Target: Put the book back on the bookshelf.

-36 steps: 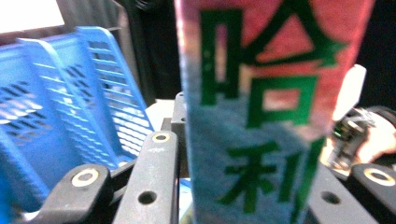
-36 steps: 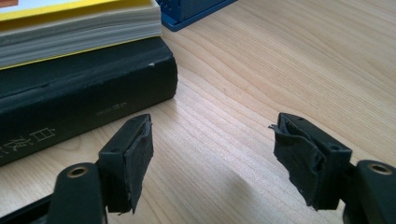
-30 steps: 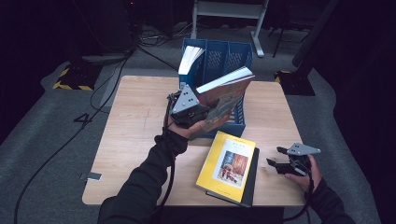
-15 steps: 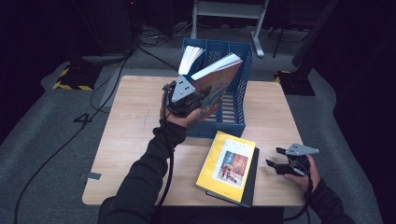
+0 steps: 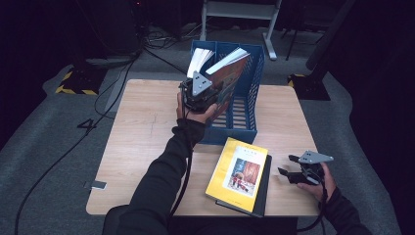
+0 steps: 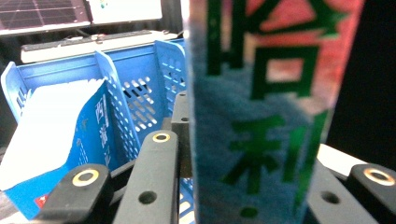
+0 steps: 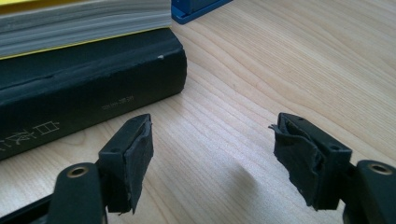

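Note:
My left gripper (image 5: 199, 93) is shut on the spine of a thick book (image 5: 230, 73) with a red and teal cover. It holds the book tilted, its upper edge over the blue file rack (image 5: 247, 115). In the left gripper view the spine (image 6: 261, 116) stands between the black jaws, with the rack (image 6: 130, 93) behind. A white and blue book (image 5: 199, 56) leans in the rack's left slot. My right gripper (image 5: 288, 165) rests open on the table, right of a yellow book (image 5: 240, 171) that lies on a black book (image 5: 264, 191). Its pads (image 7: 140, 144) are apart with bare wood between them.
The wooden table (image 5: 142, 132) has free room on its left half. The black book's spine (image 7: 88, 93) lies just ahead of my right gripper (image 7: 212, 154), and the rack's corner (image 7: 196, 9) is beyond it. A metal stand (image 5: 240, 14) and cables are on the floor behind.
My left gripper has carried the book up and away, from the rack's front to over the rack, and the book stands steeper. The right gripper has stayed still.

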Demonstrator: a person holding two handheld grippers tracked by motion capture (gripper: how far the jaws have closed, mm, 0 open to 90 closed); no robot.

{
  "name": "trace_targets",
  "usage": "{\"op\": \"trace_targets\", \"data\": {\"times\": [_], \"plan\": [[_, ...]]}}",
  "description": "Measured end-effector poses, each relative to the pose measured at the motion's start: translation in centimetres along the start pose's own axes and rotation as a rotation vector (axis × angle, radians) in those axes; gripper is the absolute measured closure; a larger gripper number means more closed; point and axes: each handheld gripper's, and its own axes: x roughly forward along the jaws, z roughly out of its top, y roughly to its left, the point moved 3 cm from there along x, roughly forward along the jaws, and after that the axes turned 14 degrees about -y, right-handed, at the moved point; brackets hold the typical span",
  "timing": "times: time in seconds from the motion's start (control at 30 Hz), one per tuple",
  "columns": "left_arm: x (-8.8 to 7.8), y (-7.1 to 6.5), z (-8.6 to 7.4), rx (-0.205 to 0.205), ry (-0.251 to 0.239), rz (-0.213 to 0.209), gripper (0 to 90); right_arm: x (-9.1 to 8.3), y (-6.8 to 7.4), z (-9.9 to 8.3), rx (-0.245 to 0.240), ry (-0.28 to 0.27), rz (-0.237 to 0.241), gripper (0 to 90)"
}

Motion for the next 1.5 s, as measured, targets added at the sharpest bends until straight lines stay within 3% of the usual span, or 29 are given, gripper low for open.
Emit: {"op": "trace_targets", "data": {"times": [0.07,0.5,0.7,0.83,0.97,1.1,1.2,1.43,1.5], "plan": [[0.7,0.4,-0.2,-0.032,0.001,0.017,74.3,0.0,0.0,0.0,0.004,0.001,0.004,28.9],[3.8,0.2,-0.5,-0.016,0.023,0.055,74.3,-0.1,0.1,0.0,0.0,0.003,0.01,29.5],[5.0,1.0,-0.3,-0.033,0.018,0.119,74.4,-0.2,0.1,0.0,-0.004,-0.001,0.011,29.5],[6.1,1.2,-0.5,-0.015,0.036,0.144,74.4,-0.2,0.2,0.0,-0.007,-0.001,0.013,29.5],[7.1,1.5,-1.0,-0.041,0.051,0.177,74.3,0.0,0.4,0.0,-0.015,0.008,0.019,29.5],[8.1,1.3,-1.4,-0.015,0.08,0.215,74.3,0.0,0.5,-0.1,-0.021,0.012,0.025,29.8],[8.7,1.0,-1.6,-0.018,0.077,0.246,74.3,-0.2,0.3,0.1,-0.019,-0.007,-0.002,30.5],[9.3,0.7,-2.6,-0.062,0.062,0.276,74.3,-0.3,0.3,0.1,-0.018,-0.014,0.004,30.4],[9.3,0.6,-3.0,-0.05,0.061,0.276,74.3,-0.2,0.4,0.1,-0.022,-0.013,0.009,30.4]]}}
